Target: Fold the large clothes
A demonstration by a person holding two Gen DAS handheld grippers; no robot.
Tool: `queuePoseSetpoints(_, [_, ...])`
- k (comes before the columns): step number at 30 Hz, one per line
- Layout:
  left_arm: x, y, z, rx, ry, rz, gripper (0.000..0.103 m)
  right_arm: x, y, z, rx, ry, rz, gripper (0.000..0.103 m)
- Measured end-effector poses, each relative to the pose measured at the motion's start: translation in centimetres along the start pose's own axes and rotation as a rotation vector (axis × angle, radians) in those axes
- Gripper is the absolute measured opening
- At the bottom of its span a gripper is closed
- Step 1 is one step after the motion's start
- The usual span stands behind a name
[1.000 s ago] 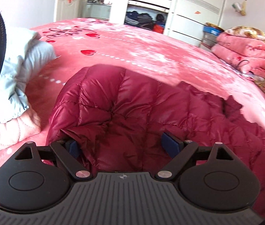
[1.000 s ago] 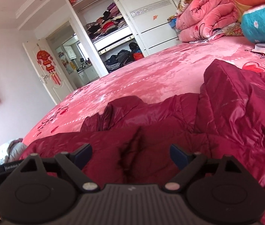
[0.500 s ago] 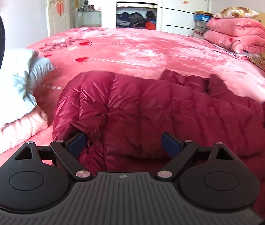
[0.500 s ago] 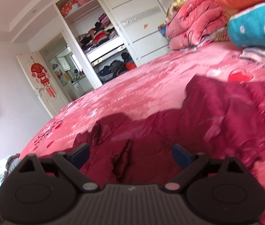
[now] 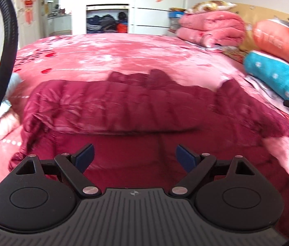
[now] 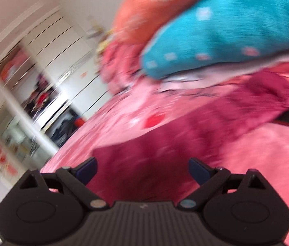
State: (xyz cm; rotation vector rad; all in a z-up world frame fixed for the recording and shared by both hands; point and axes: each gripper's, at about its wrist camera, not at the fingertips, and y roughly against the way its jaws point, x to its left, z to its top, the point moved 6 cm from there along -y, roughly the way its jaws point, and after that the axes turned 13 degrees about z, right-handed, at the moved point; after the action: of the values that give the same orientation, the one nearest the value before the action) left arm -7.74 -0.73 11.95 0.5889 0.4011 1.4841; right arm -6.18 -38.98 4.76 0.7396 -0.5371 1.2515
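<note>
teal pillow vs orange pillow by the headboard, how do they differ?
Colour: the teal pillow is turquoise with small white spots; the orange pillow is orange with faint pale markings, too blurred to read.
Position: the orange pillow lies on top, the teal pillow beneath it, nearer the pink bedspread.
View: the teal pillow looms larger in the right wrist view.
Shared: both are plump and stacked at the same end of the bed.

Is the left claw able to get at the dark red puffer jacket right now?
Probably yes. The left claw is open and empty, and the jacket lies spread on the bed directly ahead with nothing between them.
</note>
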Motion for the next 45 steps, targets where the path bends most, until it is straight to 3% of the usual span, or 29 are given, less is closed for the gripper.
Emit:
queuePoseSetpoints(5, [-2.9, 2.7, -1.4, 0.02, -0.041, -0.04, 0.103, -6.8, 2.0, 1.6, -0.064, -0.197, -0.076, 0.095])
queuePoseSetpoints(9, [-4.5, 4.2, -2.7, 0.046, -0.05, -0.046, 0.103, -10.4, 1.8, 2.1, -0.088, -0.333, -0.042, 0.08])
queuePoseSetpoints(14, [-6.5, 5.2, -3.6, 0.073, -0.068, -0.069, 0.103, -11.6, 0.8, 3.1, -0.13, -0.363, 0.076, 0.077])
queuePoseSetpoints(19, [-7.6, 4.9, -3.5, 0.063, -0.076, -0.099, 0.103, -13.0, -0.5, 4.0, -0.181, -0.429, 0.125, 0.07])
queuePoseSetpoints(26, [-7.2, 3.1, -3.3, 0.07, -0.053, -0.098, 0.103, -14.1, -2.3, 5.1, -0.209, -0.415, 0.116, 0.063])
queuePoseSetpoints(32, [-5.1, 1.3, -2.1, 0.044, 0.004, -0.069, 0.103, -14.9, -3.4, 5.5, -0.209, -0.418, 0.059, 0.022])
queuePoseSetpoints(34, [-4.3, 0.8, -1.7, 0.034, 0.029, -0.063, 0.103, -14.4, -3.2, 5.9, -0.22, -0.39, 0.049, 0.015])
queuePoseSetpoints(38, [-2.0, -0.4, -1.0, 0.0, 0.081, -0.045, 0.103, -11.0, -2.0, 7.9, -0.256, -0.267, 0.063, 0.012])
queuePoseSetpoints(42, [0.8, -1.7, -0.2, -0.035, 0.141, -0.019, 0.103, -4.9, -0.7, 10.3, -0.296, -0.126, 0.133, 0.011])
queuePoseSetpoints(45, [2.7, -2.9, 0.5, -0.078, 0.171, -0.001, 0.103, 0.9, -0.3, 11.0, -0.274, 0.0, 0.216, 0.01])
